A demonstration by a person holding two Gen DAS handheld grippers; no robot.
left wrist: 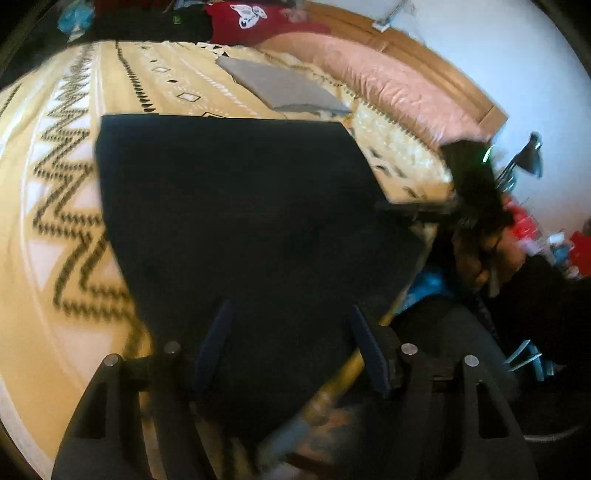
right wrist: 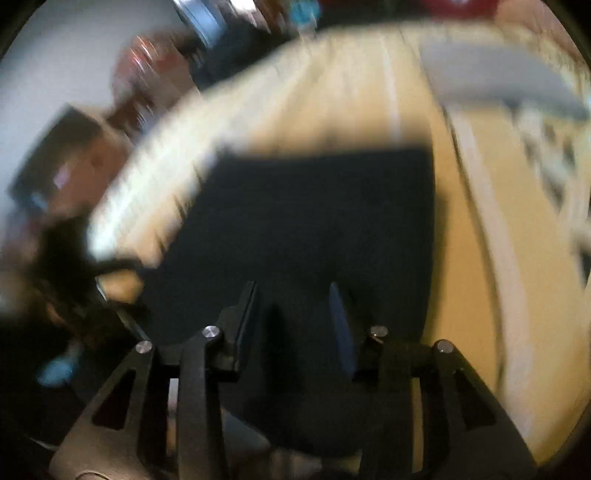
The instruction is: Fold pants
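Observation:
Dark navy pants [left wrist: 236,206] lie folded in a flat rectangle on a cream bedspread with black zigzag patterns [left wrist: 62,206]. My left gripper [left wrist: 290,314] is open above the near edge of the pants, its blue-padded fingers [left wrist: 218,332] spread apart. In the right wrist view, which is blurred by motion, the same pants [right wrist: 314,221] fill the centre and my right gripper [right wrist: 295,291] is open above their near edge. The right gripper also shows in the left wrist view [left wrist: 417,212] at the pants' right side.
A folded grey garment [left wrist: 280,88] lies farther back on the bed; it also shows in the right wrist view [right wrist: 491,74]. A pink pillow [left wrist: 391,88] runs along the wooden headboard. Red and dark clothes [left wrist: 258,18] are piled at the far end. Clutter lies beside the bed at right.

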